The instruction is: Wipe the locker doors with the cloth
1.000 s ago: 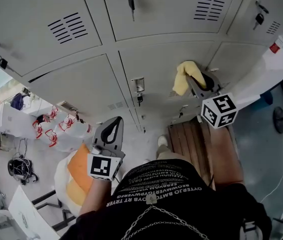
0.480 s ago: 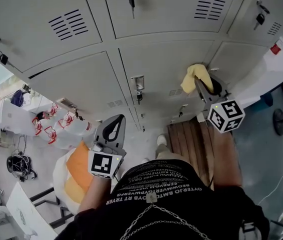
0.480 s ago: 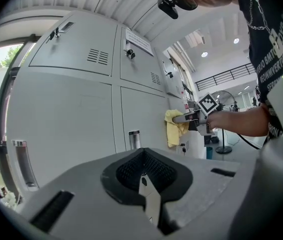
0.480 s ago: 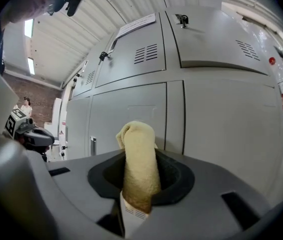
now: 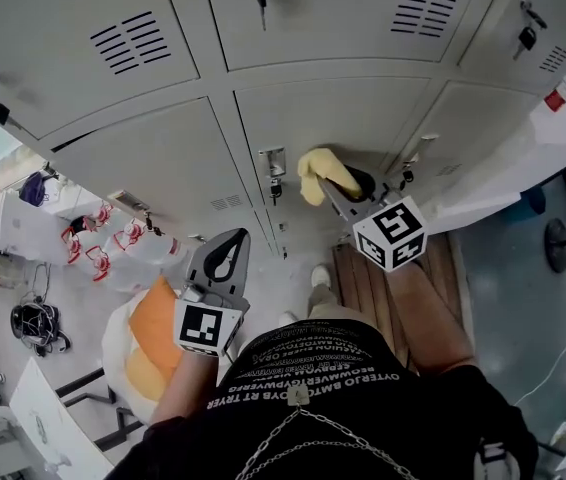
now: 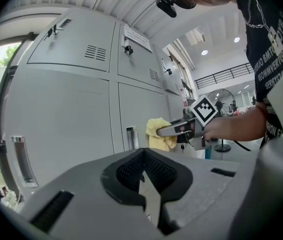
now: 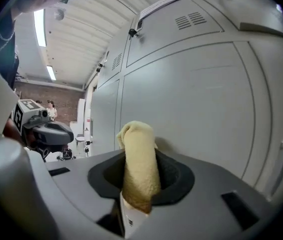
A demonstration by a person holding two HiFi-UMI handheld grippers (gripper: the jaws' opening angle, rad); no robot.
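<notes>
Cloth (image 5: 318,171), yellow, sits low on the middle locker door (image 5: 363,118) in the head view, beside its latch (image 5: 275,168), pinched by the right gripper (image 5: 335,183). The left gripper (image 5: 228,253) hangs well apart. Left gripper view: jaws together, nothing between. Right gripper view: jaws clamped on the cloth, door just ahead.

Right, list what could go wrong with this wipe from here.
1. The cloth sits close beside the door latch and its hanging key; a stroke toward them could snag.
2. The right gripper pinches only a narrow bunch of cloth, so it may pull loose under pressure.
</notes>
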